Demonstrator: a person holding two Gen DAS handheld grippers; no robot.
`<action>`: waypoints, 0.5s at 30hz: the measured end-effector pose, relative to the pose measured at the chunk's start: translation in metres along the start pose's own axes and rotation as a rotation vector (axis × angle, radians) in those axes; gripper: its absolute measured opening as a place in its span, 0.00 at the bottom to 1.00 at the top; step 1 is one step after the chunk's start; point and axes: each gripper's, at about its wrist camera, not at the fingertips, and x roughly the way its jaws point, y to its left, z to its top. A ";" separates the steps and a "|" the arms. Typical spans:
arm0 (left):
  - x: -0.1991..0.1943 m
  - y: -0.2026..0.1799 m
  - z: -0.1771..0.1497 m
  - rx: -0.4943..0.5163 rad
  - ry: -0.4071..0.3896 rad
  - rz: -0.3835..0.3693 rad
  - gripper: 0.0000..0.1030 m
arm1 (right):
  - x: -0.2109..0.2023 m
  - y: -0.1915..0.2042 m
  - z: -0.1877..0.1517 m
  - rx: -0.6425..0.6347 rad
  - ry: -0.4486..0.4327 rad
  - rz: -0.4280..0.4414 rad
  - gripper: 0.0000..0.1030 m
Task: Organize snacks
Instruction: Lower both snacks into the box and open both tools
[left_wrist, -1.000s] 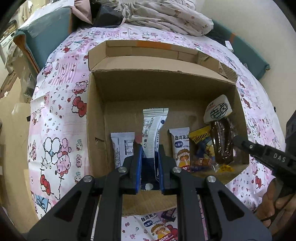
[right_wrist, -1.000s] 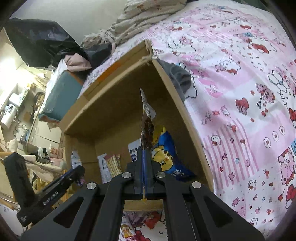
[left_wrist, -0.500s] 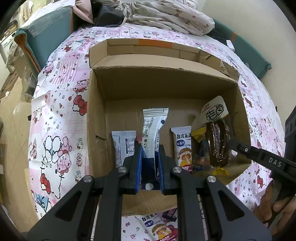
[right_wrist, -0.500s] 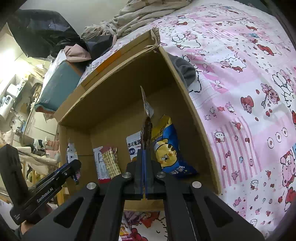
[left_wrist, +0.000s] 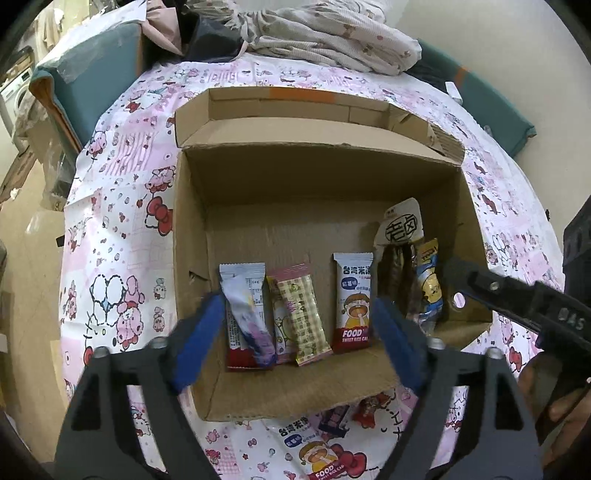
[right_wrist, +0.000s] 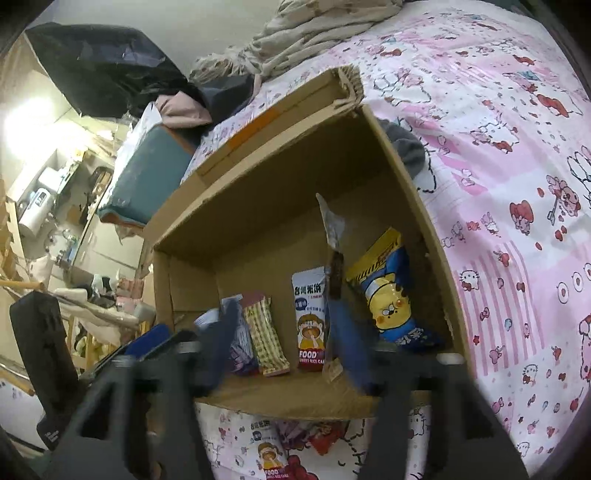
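Corrugated cardboard box (left_wrist: 188, 236), open top, brown matte walls, flaps folded outward; sits on a pink-and-white cartoon-print bedsheet (left_wrist: 114, 206).

Left gripper (left_wrist: 299, 332): jaws spread wide, blue foam pads (left_wrist: 201, 332) either side of the near box wall, grasping nothing. Right gripper (right_wrist: 284, 343): jaws likewise parted, motion-blurred, holding nothing; one finger lies just beside the dark snack pack.

Inside the box, a row of packets along the near wall, left to right:
- crinkled silver-blue foil wrapper (left_wrist: 245, 314), bent, red at its near end;
- flat checked yellow-green packet (left_wrist: 301, 317) with pink top seal, overlapped at its left edge by the foil one;
- glossy white rice-cake bar (left_wrist: 351, 299), rectangular, red base band, crimped ends;
- translucent dark snack pack (left_wrist: 397, 258) with white printed header, standing on edge, upright;
- puffy blue-and-yellow bag (right_wrist: 388, 291) with cartoon face, leaning against the right wall.

Outside, near the box on the sheet: another rice-cake bar (left_wrist: 317, 454) and small red and purple wrappers (left_wrist: 365, 410).

Far end of bed: rumpled beige blanket (left_wrist: 332, 33).
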 end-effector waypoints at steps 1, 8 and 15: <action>-0.001 0.000 0.000 0.000 -0.004 -0.008 0.81 | -0.003 0.000 0.000 0.000 -0.018 -0.005 0.67; -0.007 0.003 -0.003 -0.002 -0.021 0.006 0.81 | -0.010 0.001 0.000 0.013 -0.028 -0.006 0.67; -0.027 0.009 -0.007 -0.011 -0.077 0.006 0.81 | -0.022 0.005 -0.010 0.002 -0.034 -0.009 0.67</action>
